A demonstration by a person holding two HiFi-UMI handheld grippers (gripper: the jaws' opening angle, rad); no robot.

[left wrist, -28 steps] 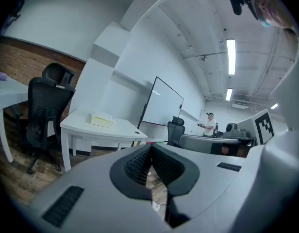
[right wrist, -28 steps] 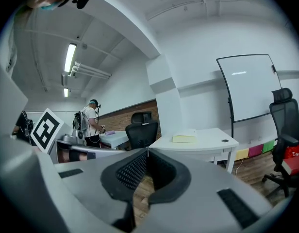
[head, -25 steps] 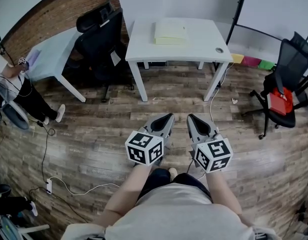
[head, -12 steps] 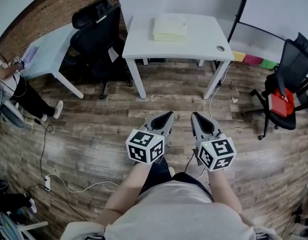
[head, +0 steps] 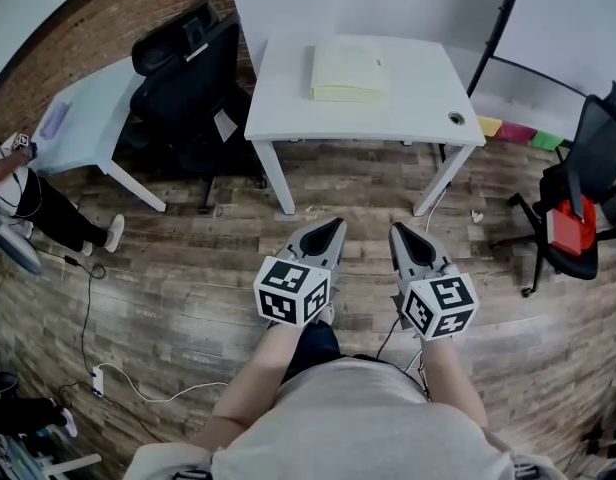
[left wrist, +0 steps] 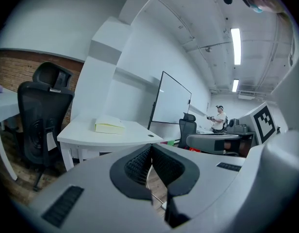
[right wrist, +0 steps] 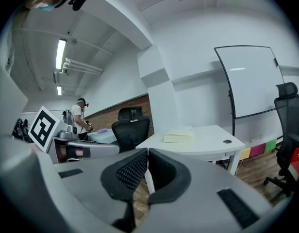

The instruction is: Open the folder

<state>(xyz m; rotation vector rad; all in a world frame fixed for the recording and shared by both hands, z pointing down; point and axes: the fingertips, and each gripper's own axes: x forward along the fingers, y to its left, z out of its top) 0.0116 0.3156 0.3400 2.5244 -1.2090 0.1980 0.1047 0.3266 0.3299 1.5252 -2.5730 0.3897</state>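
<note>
The grey left gripper (left wrist: 150, 148) is seen with jaws pressed together (nothing is held between them); beyond, well apart, a pale yellow folder (left wrist: 109, 126) is laid on a white rectangular table (left wrist: 81, 134).

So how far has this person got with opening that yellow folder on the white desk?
Nothing looks done: the folder lies closed on the white desk. Nothing is in hand: the left hand-held gripper and right hand-held gripper are shut and empty, over the floor short of the desk. Still left: reaching the folder and lifting its cover.

pale yellow folder (head: 346, 73) lies closed and flat on the white table (head: 408, 108).
</note>
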